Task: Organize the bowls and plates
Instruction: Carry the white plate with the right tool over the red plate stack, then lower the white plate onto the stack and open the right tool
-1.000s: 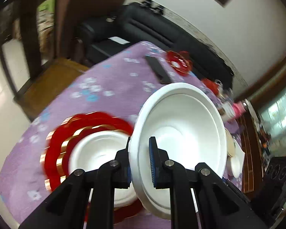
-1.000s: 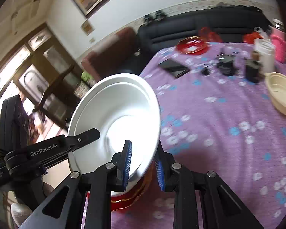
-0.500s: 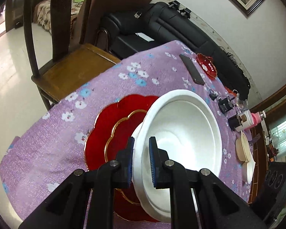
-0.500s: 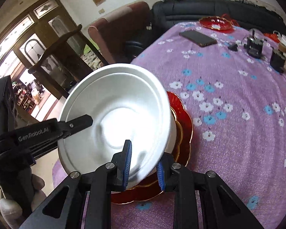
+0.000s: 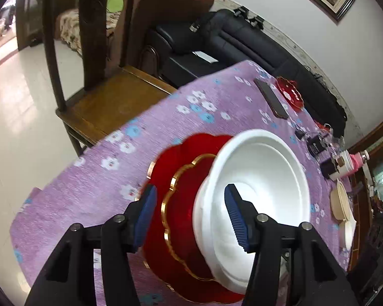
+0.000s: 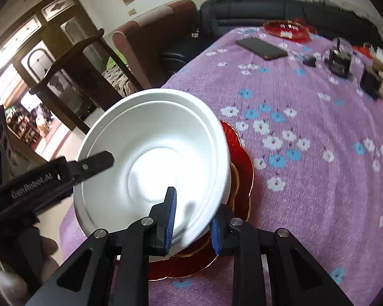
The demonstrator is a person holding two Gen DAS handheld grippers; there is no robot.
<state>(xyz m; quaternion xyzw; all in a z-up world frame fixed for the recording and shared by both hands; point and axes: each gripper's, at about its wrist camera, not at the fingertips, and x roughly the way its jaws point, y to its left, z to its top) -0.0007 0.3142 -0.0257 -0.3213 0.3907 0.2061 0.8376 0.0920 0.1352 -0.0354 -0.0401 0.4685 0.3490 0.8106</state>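
Note:
A white bowl (image 5: 263, 178) (image 6: 153, 153) lies tilted over a stack of red gold-rimmed plates (image 5: 181, 168) (image 6: 243, 168) on the purple flowered tablecloth. A second white bowl (image 6: 229, 188) shows under its rim. My left gripper (image 5: 191, 214) straddles the bowl's near rim. Its jaws are opening, and the left pad stands well off the wall over the red plates. My right gripper (image 6: 191, 225) is shut on the opposite rim, one pad inside the bowl and one outside. In the right wrist view the left gripper (image 6: 63, 170) reaches in from the left.
A black phone (image 5: 270, 99) (image 6: 261, 48) and a small red dish (image 5: 289, 95) lie farther back. Small black items, a pink-capped container (image 5: 344, 163) and beige bowls (image 5: 340, 204) stand to the right. A wooden chair (image 5: 109, 102) is beyond the table's left edge. A hand (image 6: 18, 267) holds the left gripper.
Both grippers lowered the white bowl onto the bowl and red plates. The left gripper's jaws then spread apart off the rim, while the right gripper kept its hold.

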